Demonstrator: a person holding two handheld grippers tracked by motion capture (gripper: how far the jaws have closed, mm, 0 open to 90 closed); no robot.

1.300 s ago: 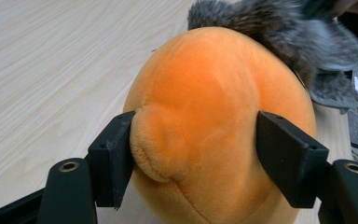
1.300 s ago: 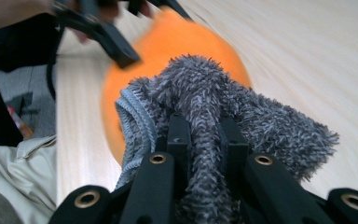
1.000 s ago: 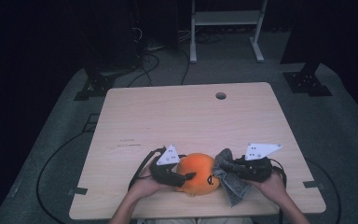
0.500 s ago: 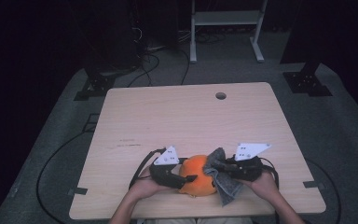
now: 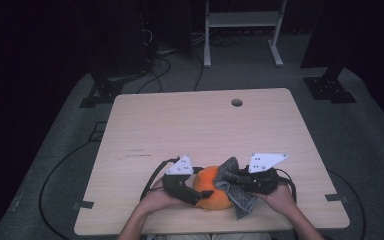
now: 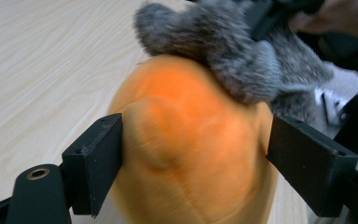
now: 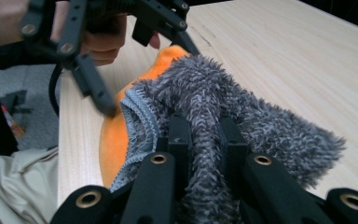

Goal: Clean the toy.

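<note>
Orange pumpkin-shaped object (image 5: 213, 187) sits on the wooden table (image 5: 200, 130) near its front edge, between the two hand-held tools. In the left gripper view its ribbed orange body (image 6: 191, 144) lies between the two black jaws, which stand spread to either side of it; the near jaw looks to touch its flank, while whether the far one presses on it cannot be told. A fuzzy grey cloth (image 5: 232, 187) is draped against the object's right side and top, touching it. The right gripper (image 5: 240, 181) has its jaws pinched together on a fold of that cloth (image 7: 205, 140), fibres bunched between them. The left gripper (image 5: 196, 192) sits at the object's left flank. A person's hand (image 5: 155, 200) holds the left tool, and another hand (image 5: 280, 197) the right one
</note>
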